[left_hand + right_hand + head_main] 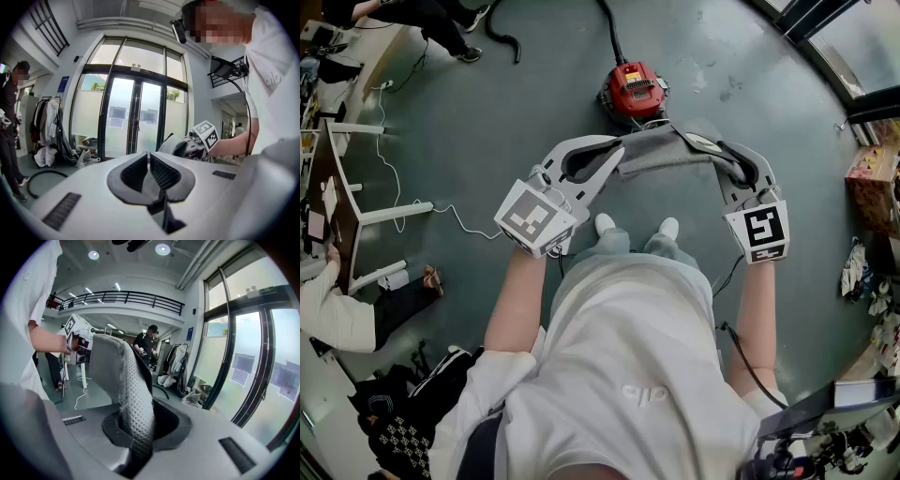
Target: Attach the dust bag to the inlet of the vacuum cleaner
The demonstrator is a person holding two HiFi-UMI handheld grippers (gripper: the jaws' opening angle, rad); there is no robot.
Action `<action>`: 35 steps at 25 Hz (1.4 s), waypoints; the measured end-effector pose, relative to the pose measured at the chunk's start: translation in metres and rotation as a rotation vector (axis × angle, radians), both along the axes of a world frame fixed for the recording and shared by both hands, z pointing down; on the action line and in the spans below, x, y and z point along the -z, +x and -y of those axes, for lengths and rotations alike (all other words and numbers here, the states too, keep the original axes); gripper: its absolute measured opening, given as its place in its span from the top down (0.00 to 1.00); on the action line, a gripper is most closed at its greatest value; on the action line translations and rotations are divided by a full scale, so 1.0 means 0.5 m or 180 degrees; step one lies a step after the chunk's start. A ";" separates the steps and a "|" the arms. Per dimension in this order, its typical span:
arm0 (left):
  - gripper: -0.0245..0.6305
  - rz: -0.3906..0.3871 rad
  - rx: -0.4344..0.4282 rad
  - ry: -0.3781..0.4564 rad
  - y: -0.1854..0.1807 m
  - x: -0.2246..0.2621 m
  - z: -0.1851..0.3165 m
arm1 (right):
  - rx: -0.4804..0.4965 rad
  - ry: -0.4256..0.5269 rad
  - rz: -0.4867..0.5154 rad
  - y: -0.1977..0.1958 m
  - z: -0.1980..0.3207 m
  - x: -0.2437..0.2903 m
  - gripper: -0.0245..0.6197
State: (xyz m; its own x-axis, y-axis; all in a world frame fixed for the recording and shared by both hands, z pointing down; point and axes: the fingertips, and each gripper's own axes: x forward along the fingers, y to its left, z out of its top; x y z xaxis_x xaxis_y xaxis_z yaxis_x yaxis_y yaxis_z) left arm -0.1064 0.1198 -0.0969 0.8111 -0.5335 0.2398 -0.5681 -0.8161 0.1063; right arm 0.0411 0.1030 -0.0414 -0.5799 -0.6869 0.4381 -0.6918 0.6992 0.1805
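Note:
A grey fabric dust bag (664, 150) hangs stretched between my two grippers above the floor. My left gripper (584, 165) is shut on the bag's left end; in the left gripper view the mesh cloth (149, 182) is pinched between the pads. My right gripper (728, 161) is shut on the bag's right end, and in its own view the perforated cloth (132, 414) rises out of the jaws. The red vacuum cleaner (633, 90) stands on the floor just beyond the bag, apart from it. Its inlet is not clearly visible.
A black hose or cable (613, 36) runs away from the vacuum. A desk with white legs (366, 216) and a white cable (455, 217) lie to the left, by a seated person (342, 314). A cardboard box (872, 187) sits at the right. Glass doors (136, 119) and a clothes rack (49, 126) stand ahead.

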 end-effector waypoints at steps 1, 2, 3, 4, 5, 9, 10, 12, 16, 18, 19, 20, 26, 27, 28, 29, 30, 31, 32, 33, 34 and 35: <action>0.95 0.0005 -0.0007 -0.0027 -0.003 -0.010 0.008 | 0.0016 -0.0014 -0.0053 -0.002 0.004 -0.012 0.91; 0.95 0.0013 -0.0017 -0.0054 -0.007 -0.021 0.015 | 0.0033 -0.0028 -0.0104 -0.003 0.009 -0.025 0.91; 0.95 0.0027 -0.0031 -0.0079 -0.010 -0.032 0.023 | 0.0052 -0.0039 -0.0154 -0.005 0.013 -0.037 0.91; 0.95 0.0048 -0.0054 -0.0102 -0.014 -0.044 0.030 | 0.0071 -0.0049 -0.0200 -0.008 0.018 -0.050 0.91; 0.95 0.0072 -0.0082 -0.0124 -0.017 -0.057 0.037 | 0.0089 -0.0059 -0.0244 -0.010 0.023 -0.064 0.91; 0.95 0.0163 -0.0138 -0.0192 -0.028 -0.134 0.078 | 0.0117 -0.0136 -0.0426 -0.015 0.040 -0.143 0.91; 0.95 0.0194 -0.0127 -0.0192 -0.027 -0.159 0.091 | 0.0123 -0.0161 -0.0471 -0.012 0.044 -0.171 0.91; 0.95 0.0259 -0.0095 -0.0181 -0.015 -0.216 0.115 | 0.0154 -0.0219 -0.0534 0.000 0.050 -0.235 0.91; 0.95 0.0276 -0.0098 -0.0220 0.041 -0.342 0.155 | 0.0248 -0.0393 -0.0589 0.041 0.064 -0.390 0.91; 0.95 0.0297 -0.0129 -0.0219 0.072 -0.407 0.176 | 0.0341 -0.0475 -0.0644 0.060 0.080 -0.469 0.91; 0.95 0.0313 -0.0133 -0.0223 0.086 -0.440 0.188 | 0.0387 -0.0512 -0.0677 0.069 0.090 -0.509 0.91; 0.95 0.0334 -0.0125 -0.0238 0.100 -0.473 0.199 | 0.0427 -0.0551 -0.0707 0.077 0.100 -0.549 0.91; 0.95 0.0314 -0.0352 -0.0408 0.152 -0.724 0.221 | 0.0695 -0.0703 -0.0842 0.087 0.146 -0.823 0.91; 0.95 0.0337 -0.0456 -0.0445 0.157 -0.778 0.226 | 0.0721 -0.0721 -0.0855 0.086 0.159 -0.879 0.91; 0.95 0.0352 -0.0567 -0.0490 0.163 -0.832 0.231 | 0.0752 -0.0741 -0.0875 0.084 0.171 -0.936 0.91; 0.95 0.0355 -0.0690 -0.0543 0.169 -0.885 0.234 | 0.0799 -0.0763 -0.0909 0.081 0.182 -0.994 0.91; 0.95 0.0362 -0.0831 -0.0595 0.176 -0.937 0.236 | 0.0863 -0.0790 -0.0954 0.077 0.188 -1.050 0.91; 0.92 0.0407 -0.0985 -0.0624 0.183 -0.989 0.235 | 0.0941 -0.0820 -0.1004 0.073 0.192 -1.103 0.91; 0.90 0.0514 -0.1142 -0.0608 0.187 -1.040 0.235 | 0.1021 -0.0849 -0.1052 0.068 0.195 -1.153 0.91; 0.90 0.0674 -0.1280 -0.0547 0.187 -1.091 0.235 | 0.1088 -0.0875 -0.1088 0.064 0.198 -1.198 0.91; 0.90 0.0845 -0.1390 -0.0473 0.187 -1.138 0.236 | 0.1132 -0.0901 -0.1109 0.061 0.204 -1.237 0.91; 0.90 0.0983 -0.1488 -0.0418 0.186 -1.179 0.234 | 0.1152 -0.0928 -0.1119 0.058 0.211 -1.270 0.91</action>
State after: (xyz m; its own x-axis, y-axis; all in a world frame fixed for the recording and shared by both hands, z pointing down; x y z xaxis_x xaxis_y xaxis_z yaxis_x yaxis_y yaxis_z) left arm -0.0132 0.0028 0.4925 0.8354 -0.0848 0.5431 -0.1710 -0.9791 0.1102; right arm 0.0704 -0.0026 0.5936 -0.5407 -0.2941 0.7881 -0.3329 0.9352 0.1206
